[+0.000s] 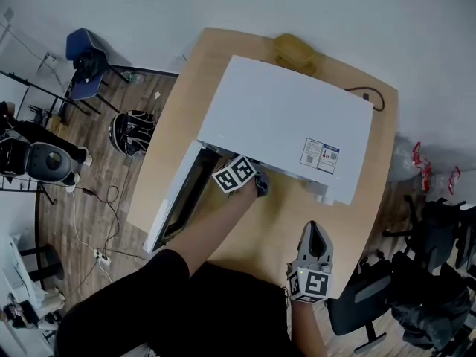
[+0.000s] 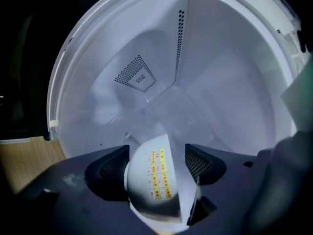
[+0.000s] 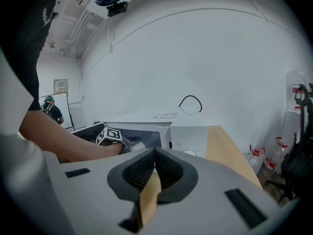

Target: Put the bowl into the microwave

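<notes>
There is one white microwave on the one wooden table, and its single door hangs open off the microwave's left front corner.

There are two grippers, each carrying one marker cube. The left gripper is pushed into the microwave's open mouth, with its cube just outside the opening. Its own view shows the white walls of the cavity all around, with two patches of vent holes on them. Its two jaws are clamped on the one bowl, a white one turned on its side and bearing one yellow label. So the bowl is inside the microwave, in the gripper's hold. I can't tell if it touches the cavity floor.

The right gripper hangs over the bare table in front of the microwave's right half, clear of it and pointing toward it, with its cube at the near end. Its own view shows the jaws pressed together at their tips, with nothing between them.

On the microwave's roof is one printed sticker. Behind the microwave sits one yellow container on the table's far edge, and one black cable curls behind its right rear corner.
</notes>
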